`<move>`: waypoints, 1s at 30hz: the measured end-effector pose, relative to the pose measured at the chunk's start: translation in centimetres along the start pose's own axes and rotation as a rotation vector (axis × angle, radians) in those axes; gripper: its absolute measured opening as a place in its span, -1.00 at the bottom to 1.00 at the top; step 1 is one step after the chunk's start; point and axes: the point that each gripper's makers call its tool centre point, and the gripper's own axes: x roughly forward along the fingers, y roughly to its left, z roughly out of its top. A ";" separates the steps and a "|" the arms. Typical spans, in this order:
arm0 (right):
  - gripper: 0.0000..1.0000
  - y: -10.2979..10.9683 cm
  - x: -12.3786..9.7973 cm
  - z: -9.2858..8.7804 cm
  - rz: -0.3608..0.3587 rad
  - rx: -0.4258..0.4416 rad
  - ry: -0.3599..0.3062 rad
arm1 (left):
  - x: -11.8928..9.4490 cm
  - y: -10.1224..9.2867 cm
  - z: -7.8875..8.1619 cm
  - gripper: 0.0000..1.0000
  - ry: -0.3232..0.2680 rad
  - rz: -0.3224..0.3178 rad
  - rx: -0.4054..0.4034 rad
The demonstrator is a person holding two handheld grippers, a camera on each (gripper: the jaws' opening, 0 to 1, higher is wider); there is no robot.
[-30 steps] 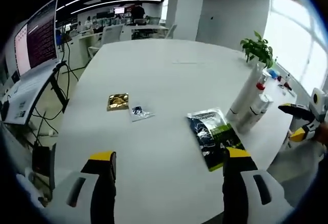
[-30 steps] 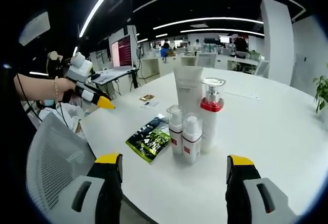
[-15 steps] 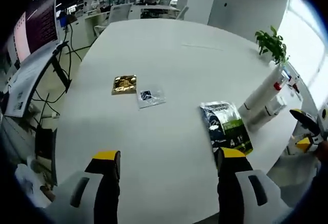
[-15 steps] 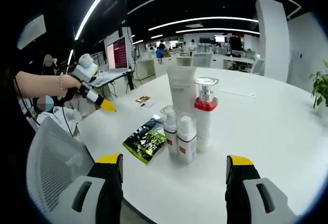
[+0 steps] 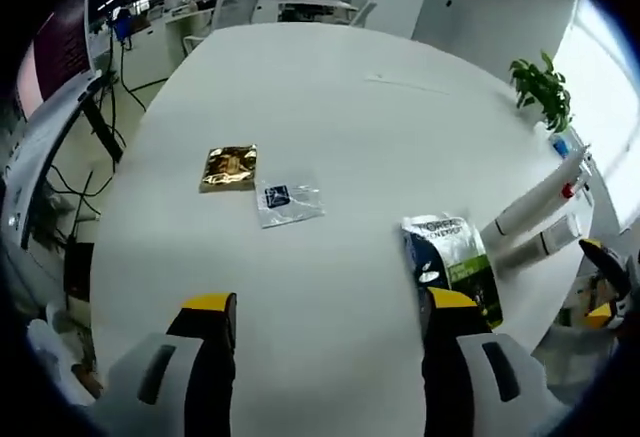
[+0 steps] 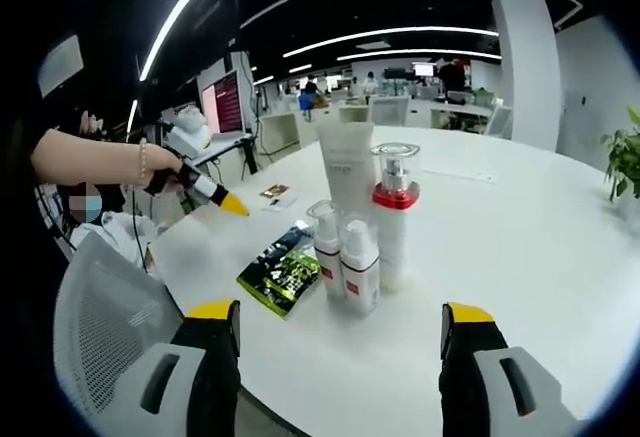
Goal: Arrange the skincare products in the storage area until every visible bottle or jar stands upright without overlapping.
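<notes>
Standing upright at centre of the right gripper view, the bottles (image 6: pixel 360 227) cluster touching beside a flat sachet (image 6: pixel 283 274) on the desk (image 6: pixel 520 257); little seems left. Both tongs, left (image 5: pixel 325 307) and right (image 6: pixel 338 317), gape wide, empty.

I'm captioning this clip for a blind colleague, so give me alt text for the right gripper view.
Four skincare containers stand upright in a tight cluster on a white table: a tall white tube, a red-collared pump bottle and two small white bottles. A green and black packet lies flat beside them. The right gripper's yellow-tipped jaws stand open in the foreground, and the left gripper hovers beyond.
</notes>
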 end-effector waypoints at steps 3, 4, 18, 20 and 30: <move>0.75 0.0 0.0 -0.2 0.000 0.000 0.008 | 1.0 0.2 0.4 0.42 0.004 0.009 -0.010; 0.75 0.0 0.1 -0.2 0.000 -0.001 0.009 | 1.2 0.1 0.5 0.40 0.009 0.011 -0.008; 0.73 -0.6 0.1 -0.6 -0.021 0.030 0.024 | 3.9 1.1 3.0 0.31 0.040 0.039 -0.014; 0.73 -0.7 0.2 -0.7 -0.024 0.028 0.029 | 3.9 1.3 2.9 0.30 0.052 0.049 -0.006; 0.71 -1.2 -0.1 -0.5 -0.044 0.054 0.017 | 5.3 1.3 4.0 0.19 0.069 0.037 -0.082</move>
